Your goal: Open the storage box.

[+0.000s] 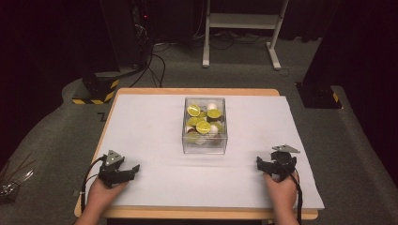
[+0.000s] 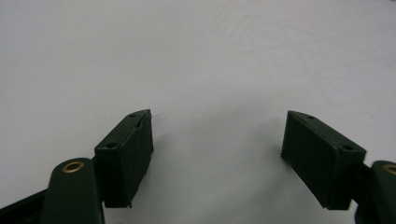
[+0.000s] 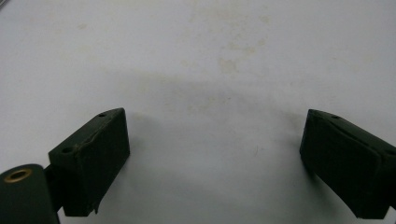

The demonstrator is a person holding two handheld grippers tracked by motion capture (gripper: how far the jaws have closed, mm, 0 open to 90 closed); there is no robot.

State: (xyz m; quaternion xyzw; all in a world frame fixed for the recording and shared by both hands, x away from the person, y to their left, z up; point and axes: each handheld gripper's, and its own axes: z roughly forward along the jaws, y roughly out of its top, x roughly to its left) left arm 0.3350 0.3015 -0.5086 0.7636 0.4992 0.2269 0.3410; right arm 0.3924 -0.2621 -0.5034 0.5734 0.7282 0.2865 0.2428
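A clear plastic box [image 1: 205,125] stands in the middle of the white mat [image 1: 155,131], filled with lime halves [image 1: 203,126] and a few white round pieces. My left gripper [image 1: 133,169] rests near the mat's front left, held by a hand, its jaws pointing right. In the left gripper view the left gripper [image 2: 217,135] is open over bare white mat. My right gripper [image 1: 261,162] sits near the front right, jaws pointing left. In the right gripper view the right gripper [image 3: 212,140] is open, with faintly stained mat between its jaws. Neither gripper holds anything, and both are well short of the box.
The mat lies on a wooden table [image 1: 197,92] whose edge shows at the back and front. Beyond the table are a white stand's legs [image 1: 240,28], cables on the floor, and black-yellow striped bases [image 1: 96,91].
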